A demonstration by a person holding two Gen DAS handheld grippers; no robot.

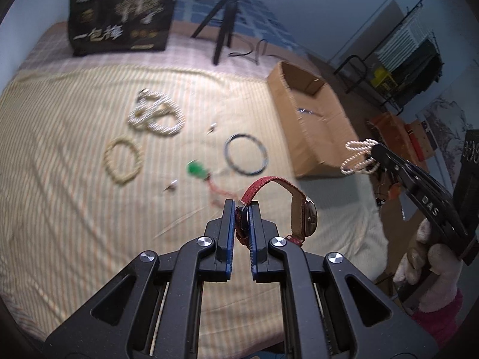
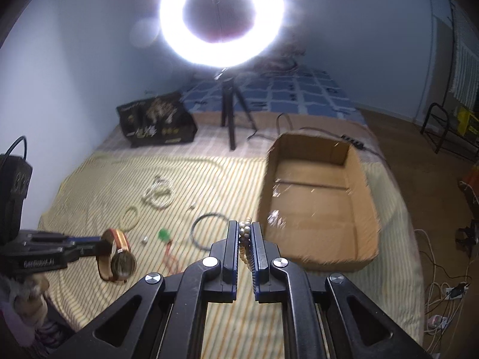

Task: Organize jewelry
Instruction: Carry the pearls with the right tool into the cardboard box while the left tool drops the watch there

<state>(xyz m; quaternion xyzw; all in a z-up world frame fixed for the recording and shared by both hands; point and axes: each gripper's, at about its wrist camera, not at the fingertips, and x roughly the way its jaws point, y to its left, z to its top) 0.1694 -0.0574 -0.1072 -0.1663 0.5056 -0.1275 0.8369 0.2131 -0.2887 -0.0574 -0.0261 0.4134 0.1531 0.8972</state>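
My left gripper (image 1: 242,209) is shut on the red strap of a wristwatch (image 1: 299,209) and holds it above the striped bedspread; the watch also shows in the right wrist view (image 2: 118,258). My right gripper (image 2: 242,230) is shut on a pearl bracelet (image 2: 245,233), seen dangling in the left wrist view (image 1: 359,157) just beside the open cardboard box (image 2: 317,209). On the spread lie a heap of pearl strands (image 1: 155,113), a beaded bracelet (image 1: 122,161), a dark bangle (image 1: 245,154) and a green pendant on a red cord (image 1: 196,170).
A black printed bag (image 1: 119,21) and a ring-light tripod (image 2: 230,113) stand at the back of the bed. The bright ring light (image 2: 221,15) glares overhead. Floor with cables (image 2: 443,293) and a black rack (image 1: 404,51) lies right of the bed.
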